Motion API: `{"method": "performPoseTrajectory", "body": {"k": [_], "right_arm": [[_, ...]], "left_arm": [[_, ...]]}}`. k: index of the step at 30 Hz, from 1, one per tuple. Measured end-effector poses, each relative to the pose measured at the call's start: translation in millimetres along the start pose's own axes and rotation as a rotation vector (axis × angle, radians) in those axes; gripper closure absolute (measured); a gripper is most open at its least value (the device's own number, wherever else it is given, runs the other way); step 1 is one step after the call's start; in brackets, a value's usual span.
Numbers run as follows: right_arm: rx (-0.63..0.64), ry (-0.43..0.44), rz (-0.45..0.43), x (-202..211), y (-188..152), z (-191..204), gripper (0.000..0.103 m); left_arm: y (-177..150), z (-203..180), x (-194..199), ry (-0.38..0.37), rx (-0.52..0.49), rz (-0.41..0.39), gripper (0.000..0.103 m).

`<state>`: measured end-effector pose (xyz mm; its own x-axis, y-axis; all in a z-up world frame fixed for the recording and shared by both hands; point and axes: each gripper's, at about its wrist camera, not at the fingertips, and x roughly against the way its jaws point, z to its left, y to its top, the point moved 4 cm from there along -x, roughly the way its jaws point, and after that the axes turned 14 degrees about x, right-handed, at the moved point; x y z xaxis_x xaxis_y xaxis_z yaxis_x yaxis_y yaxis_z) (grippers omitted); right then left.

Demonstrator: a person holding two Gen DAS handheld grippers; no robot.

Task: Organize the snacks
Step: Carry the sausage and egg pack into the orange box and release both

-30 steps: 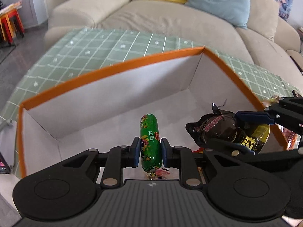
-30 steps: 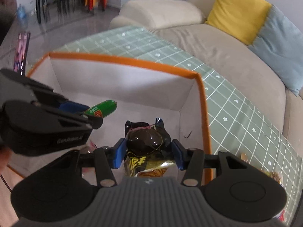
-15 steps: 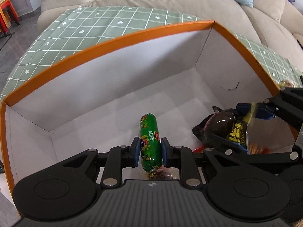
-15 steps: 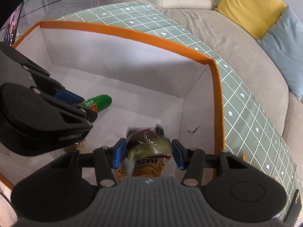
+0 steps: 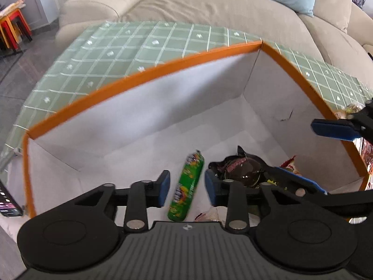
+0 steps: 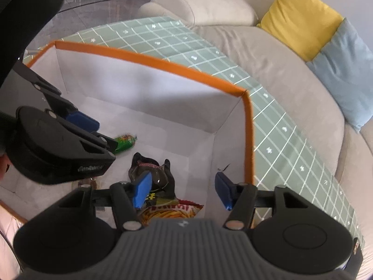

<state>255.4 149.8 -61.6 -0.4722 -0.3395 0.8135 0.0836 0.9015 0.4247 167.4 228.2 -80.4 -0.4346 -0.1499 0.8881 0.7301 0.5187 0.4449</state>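
A white box with an orange rim (image 5: 149,72) stands on a green checked tablecloth (image 5: 112,51); it also shows in the right wrist view (image 6: 163,64). My left gripper (image 5: 186,190) is open above a green sausage snack (image 5: 187,190) lying on the box floor. My right gripper (image 6: 184,192) is open above a dark brown snack bag (image 6: 151,170), which lies on the box floor beside a red-and-yellow chip bag (image 6: 172,212). The dark bag also shows in the left wrist view (image 5: 242,169). Neither gripper holds anything.
A beige sofa (image 6: 291,88) with a yellow cushion (image 6: 300,16) and a blue cushion (image 6: 345,70) runs behind the table. More wrapped snacks (image 5: 366,151) lie on the cloth right of the box. Red stools (image 5: 14,25) stand far left.
Both grippers have opened. The green sausage and the dark bag have dropped from the jaws onto the box floor, and both grippers have risen a little.
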Motion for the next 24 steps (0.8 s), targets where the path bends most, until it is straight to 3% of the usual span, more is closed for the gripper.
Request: {"method": "performPoseTrajectory", "body": {"k": [7,12,19,24], "right_arm": [[-0.016,-0.081,-0.081,39,-3,-5,0.031],[-0.092,-0.152,-0.141,70,-19,-18,0.031],[-0.28,-0.261,-0.248,111,-62,-43,0.031],[-0.429,-0.294,-0.302,133,-108,-54,0.031]], "left_arm": [[2,-10,30,-0.012,-0.006,-0.082,0.041],[-1,-26,57,-0.042,-0.016,-0.167,0.04],[-18,-64,90,-0.144,-0.092,-0.307,0.04],[-36,-98,101,-0.22,-0.147,-0.369,0.04]]}}
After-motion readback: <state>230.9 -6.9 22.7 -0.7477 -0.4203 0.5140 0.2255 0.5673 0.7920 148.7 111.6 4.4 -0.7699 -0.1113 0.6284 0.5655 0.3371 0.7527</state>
